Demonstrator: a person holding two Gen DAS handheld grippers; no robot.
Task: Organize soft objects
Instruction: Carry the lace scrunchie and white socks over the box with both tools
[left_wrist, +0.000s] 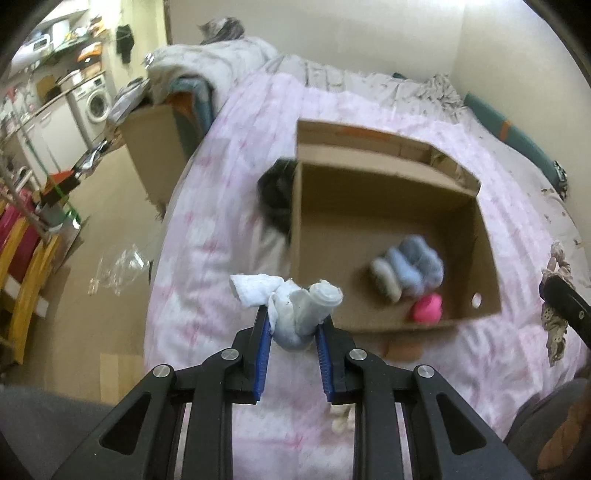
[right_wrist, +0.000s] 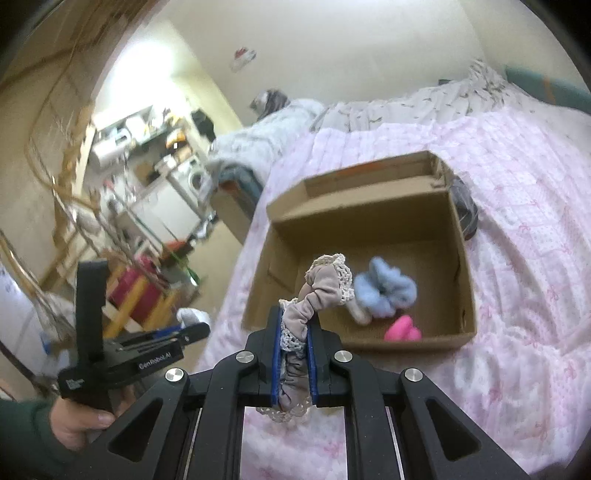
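Note:
An open cardboard box (left_wrist: 480, 229) (right_wrist: 467, 266) lies on the pink bedspread. Inside it are a blue fluffy scrunchie (left_wrist: 413, 266) (right_wrist: 388, 291), a pale one beside it, and a pink soft thing (left_wrist: 428, 308) (right_wrist: 402, 330). My left gripper (left_wrist: 293, 325) is shut on a white rolled sock (left_wrist: 295, 302), held above the bed just before the box's near left corner. My right gripper (right_wrist: 293, 325) is shut on a beige lace-edged scrunchie (right_wrist: 317, 291), held over the box's near edge. The left gripper (right_wrist: 192, 330) also shows at the left of the right wrist view.
A dark fuzzy item (left_wrist: 277, 192) (right_wrist: 465, 210) lies against the box's outer wall. A pink bedspread (left_wrist: 229, 206) covers the bed, with a grey blanket (left_wrist: 207, 62) heaped at its far end. Another cardboard box (left_wrist: 155, 147) stands on the floor beside the bed.

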